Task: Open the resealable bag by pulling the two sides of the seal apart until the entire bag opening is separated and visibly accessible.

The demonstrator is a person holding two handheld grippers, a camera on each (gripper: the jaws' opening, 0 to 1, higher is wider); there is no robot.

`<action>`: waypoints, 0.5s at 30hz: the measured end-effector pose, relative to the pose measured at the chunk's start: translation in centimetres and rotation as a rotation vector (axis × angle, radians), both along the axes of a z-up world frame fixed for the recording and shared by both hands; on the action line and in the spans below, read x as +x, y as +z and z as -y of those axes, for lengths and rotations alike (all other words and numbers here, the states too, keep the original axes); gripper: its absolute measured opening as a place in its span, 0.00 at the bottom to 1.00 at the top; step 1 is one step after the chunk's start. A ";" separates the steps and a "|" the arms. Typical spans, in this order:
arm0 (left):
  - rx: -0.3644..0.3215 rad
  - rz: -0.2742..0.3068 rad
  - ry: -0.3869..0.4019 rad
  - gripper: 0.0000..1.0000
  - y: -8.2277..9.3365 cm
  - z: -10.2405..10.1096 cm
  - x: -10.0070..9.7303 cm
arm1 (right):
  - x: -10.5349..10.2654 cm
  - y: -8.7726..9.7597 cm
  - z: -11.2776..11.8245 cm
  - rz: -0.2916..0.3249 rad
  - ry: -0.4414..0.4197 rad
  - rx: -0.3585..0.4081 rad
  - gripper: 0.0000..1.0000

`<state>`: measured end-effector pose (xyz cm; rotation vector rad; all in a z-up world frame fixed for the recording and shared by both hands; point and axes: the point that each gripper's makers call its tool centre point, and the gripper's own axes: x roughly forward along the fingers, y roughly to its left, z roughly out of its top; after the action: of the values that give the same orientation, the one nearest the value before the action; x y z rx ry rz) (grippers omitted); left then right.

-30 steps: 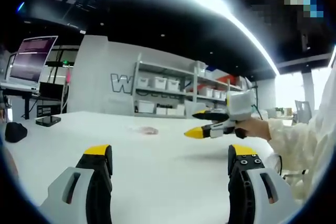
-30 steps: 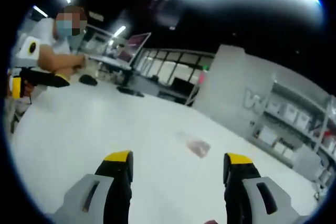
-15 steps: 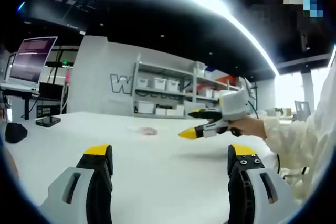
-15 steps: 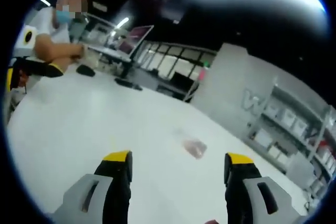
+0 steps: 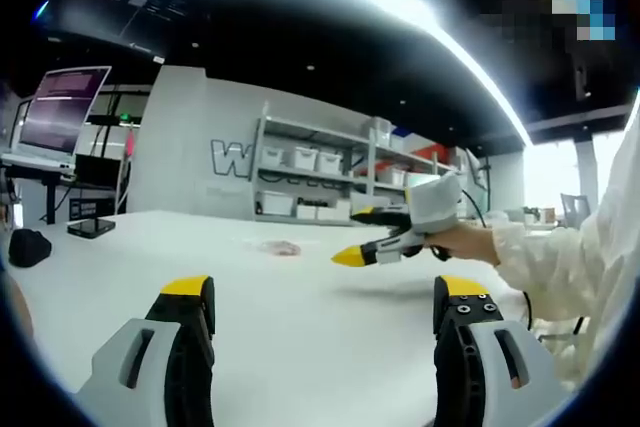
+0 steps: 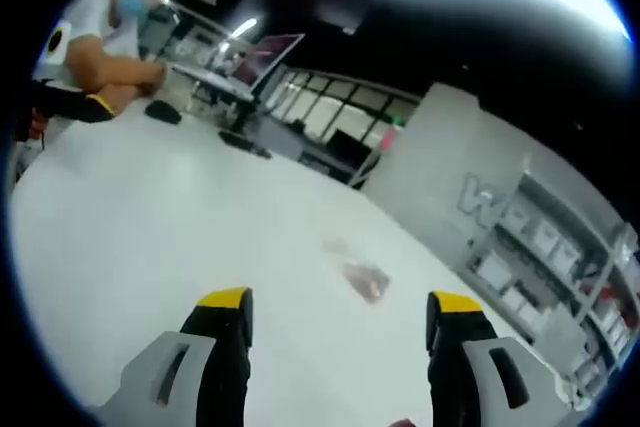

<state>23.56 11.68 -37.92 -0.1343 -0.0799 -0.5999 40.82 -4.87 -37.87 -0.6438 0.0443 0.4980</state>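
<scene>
Approach step, judging by the layout: neither hand-held gripper has reached the resealable bag [image 6: 362, 280] yet. Bag lies flat on the white table [image 6: 150, 247], small and pinkish, seal detail too small to tell. Right hand-held gripper [image 6: 340, 319] has its jaws apart and empty, bag ahead between them, well apart. Left hand-held gripper [image 5: 325, 307] likewise spread and empty, bag [image 5: 278, 246] far ahead, left of centre; the right one [image 5: 350, 255] comes in from the right side, above the table and beside the bag. Next move calls for both closing in and each pinching one seal lip.

both cams low over table [image 5: 300, 327], facing shelves [image 5: 320, 172], sharing bag [image 6: 363, 280]
</scene>
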 end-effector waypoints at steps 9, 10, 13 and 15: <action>0.002 -0.005 0.008 0.88 -0.2 -0.4 0.0 | 0.8 0.0 -0.9 0.039 0.003 -0.043 0.72; 0.001 -0.005 0.010 0.88 -0.2 -0.5 0.1 | 0.9 -0.1 -1.0 0.039 0.005 -0.056 0.72; 0.001 -0.005 0.010 0.88 -0.2 -0.5 0.1 | 1.4 0.0 -1.3 0.050 0.011 -0.089 0.72; 0.002 -0.002 0.009 0.88 0.0 -0.5 0.1 | 1.6 0.1 -1.5 0.057 0.013 -0.105 0.71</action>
<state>23.65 12.14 -37.96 -0.1320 -0.0781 -0.5905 42.40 -3.36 -37.81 -0.7608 0.0123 0.4916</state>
